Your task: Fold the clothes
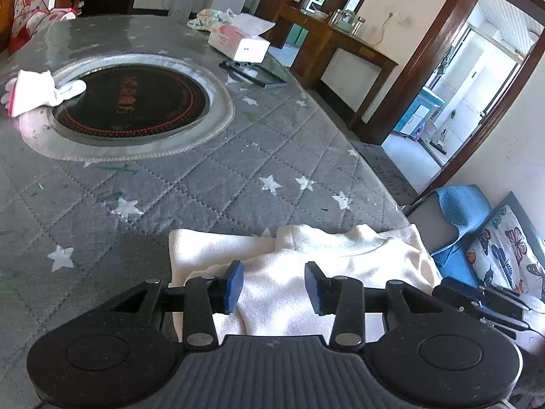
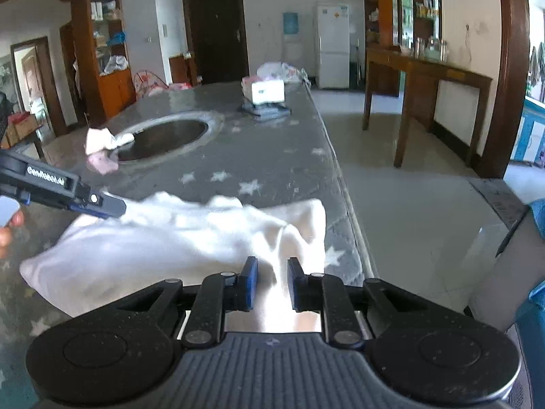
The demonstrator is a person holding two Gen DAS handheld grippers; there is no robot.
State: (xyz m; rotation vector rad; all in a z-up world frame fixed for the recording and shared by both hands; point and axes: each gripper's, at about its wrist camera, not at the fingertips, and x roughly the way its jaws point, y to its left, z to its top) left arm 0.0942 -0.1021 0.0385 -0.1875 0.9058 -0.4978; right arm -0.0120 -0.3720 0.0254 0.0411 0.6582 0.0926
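Note:
A cream white garment [image 1: 306, 255] lies rumpled at the near right edge of the grey star-patterned table [image 1: 204, 184]. My left gripper [image 1: 274, 286] hovers just over it with its jaws wide apart and nothing between them. In the right wrist view the same garment [image 2: 163, 238] spreads across the table front. My right gripper [image 2: 271, 283] has its jaws partly apart with a fold of the cloth running between the pads; whether they pinch it I cannot tell. The left gripper [image 2: 102, 204] shows at the left of that view, at the garment's far left edge.
A round black cooktop [image 1: 131, 102] is set into the table, with a white and pink cloth [image 1: 34, 92] at its left rim. A tissue box [image 1: 238, 42], a dark tray [image 1: 253, 73] and a bundle of clothes [image 1: 211, 17] sit farther back. A wooden side table [image 2: 425, 81] stands on the right.

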